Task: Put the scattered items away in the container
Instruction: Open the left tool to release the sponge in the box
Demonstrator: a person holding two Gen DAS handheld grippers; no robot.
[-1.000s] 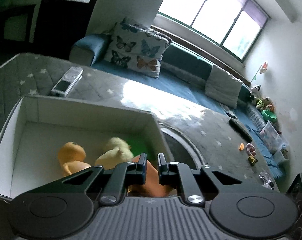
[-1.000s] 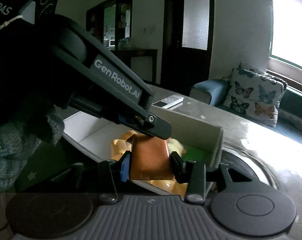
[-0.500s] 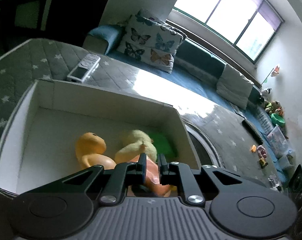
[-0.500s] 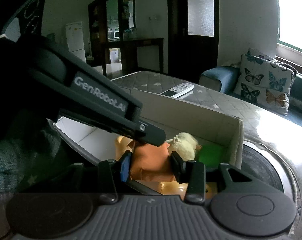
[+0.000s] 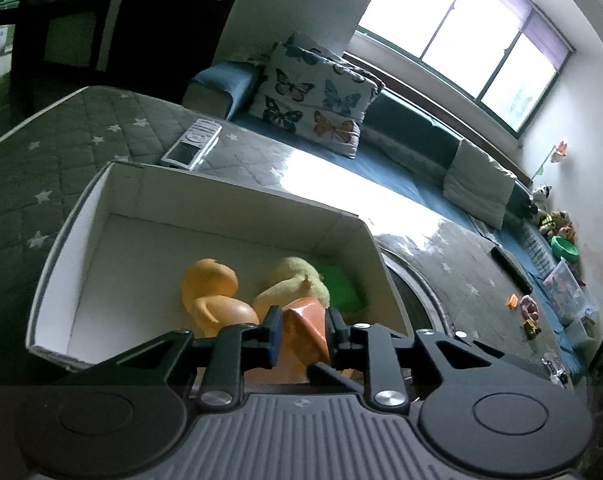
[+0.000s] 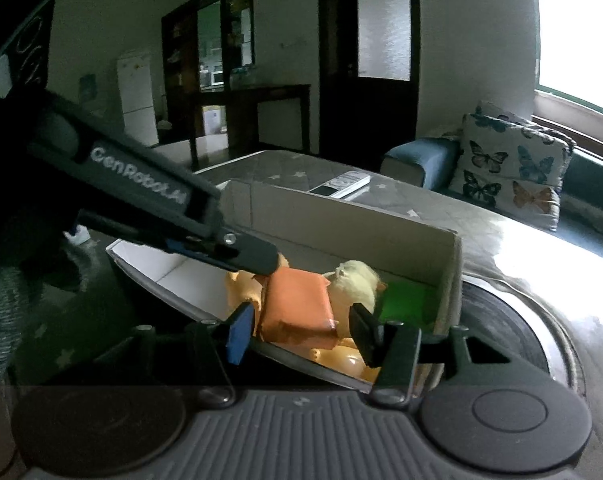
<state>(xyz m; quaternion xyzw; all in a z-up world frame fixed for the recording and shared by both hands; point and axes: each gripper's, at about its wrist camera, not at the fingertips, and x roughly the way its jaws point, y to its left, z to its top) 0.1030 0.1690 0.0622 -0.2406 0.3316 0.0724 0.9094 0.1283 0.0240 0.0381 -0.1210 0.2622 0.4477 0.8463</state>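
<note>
- As both grippers' fingers open, the orange packet (image 6: 297, 304), clamped a second ago, sits loose between left gripper (image 5: 301, 338) and right gripper (image 6: 301, 330).
- Packet hangs over the box (image 5: 229, 208); release looks underway.

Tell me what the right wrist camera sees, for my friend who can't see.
An orange block sits between the opening right hand-held gripper over a white box. Inside are a fluffy yellow toy and something green.

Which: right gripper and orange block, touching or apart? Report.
Apart: right wrist view shows gaps either side of the orange block inside the right gripper, jaws opening.
</note>
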